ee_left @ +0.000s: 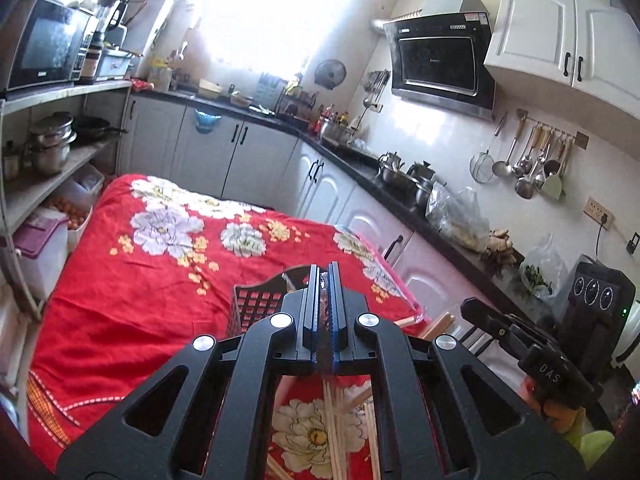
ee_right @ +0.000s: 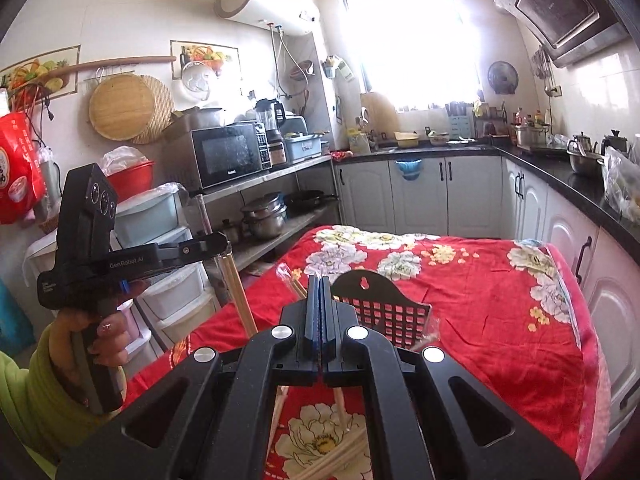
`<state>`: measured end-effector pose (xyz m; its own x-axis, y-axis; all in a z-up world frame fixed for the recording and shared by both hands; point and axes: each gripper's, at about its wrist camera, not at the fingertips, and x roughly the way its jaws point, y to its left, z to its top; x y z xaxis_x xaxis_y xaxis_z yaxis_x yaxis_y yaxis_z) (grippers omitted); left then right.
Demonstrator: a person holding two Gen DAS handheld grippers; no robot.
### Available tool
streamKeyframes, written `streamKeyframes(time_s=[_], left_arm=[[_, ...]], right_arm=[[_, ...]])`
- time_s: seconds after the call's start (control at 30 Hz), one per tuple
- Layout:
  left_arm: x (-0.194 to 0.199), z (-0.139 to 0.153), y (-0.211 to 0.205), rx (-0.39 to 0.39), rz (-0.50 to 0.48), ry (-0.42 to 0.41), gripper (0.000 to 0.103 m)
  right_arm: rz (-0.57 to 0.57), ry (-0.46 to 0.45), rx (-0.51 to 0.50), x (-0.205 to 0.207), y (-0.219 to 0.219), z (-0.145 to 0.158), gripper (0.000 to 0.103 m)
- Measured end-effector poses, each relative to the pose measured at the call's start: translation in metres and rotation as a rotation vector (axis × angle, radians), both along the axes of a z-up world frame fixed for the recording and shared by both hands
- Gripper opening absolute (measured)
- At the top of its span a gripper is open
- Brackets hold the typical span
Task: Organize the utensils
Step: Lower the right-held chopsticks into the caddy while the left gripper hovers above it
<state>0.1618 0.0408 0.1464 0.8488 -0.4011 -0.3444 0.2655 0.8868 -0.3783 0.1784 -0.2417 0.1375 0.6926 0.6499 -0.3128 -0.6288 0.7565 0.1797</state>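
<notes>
The left gripper (ee_left: pixel 325 276) has its fingers pinched on a clear plastic wrapper. The right gripper (ee_right: pixel 319 292) has its fingers pressed together, nothing seen between them. Just beyond both stands the black lattice utensil holder (ee_right: pixel 384 308). Loose wooden chopsticks (ee_left: pixel 336 420) lie below, on the table's red floral cloth (ee_left: pixel 140 280).

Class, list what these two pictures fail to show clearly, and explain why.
- Black basket contents: left wrist view, the left gripper covers its inside.
- Chopsticks count: left wrist view, that gripper's frame and the bottom edge cut them off.
- Window outlook: both views, glare washes it out.
</notes>
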Motion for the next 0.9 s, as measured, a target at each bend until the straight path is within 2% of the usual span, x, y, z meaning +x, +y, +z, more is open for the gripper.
streamKeyframes(time_s=[0.47,0.9], left_arm=[[-0.003,0.051,0.004,0.038,0.022,-0.128,0.002],[0.009,0.078,0.010,0.032,0.053,-0.190,0.002]], right_arm=[[0.024,-0.086,0.032,0.002,0.015,0.037,0.001],[0.008,-0.135,0.063,0.012,0.020,0.058,0.001]])
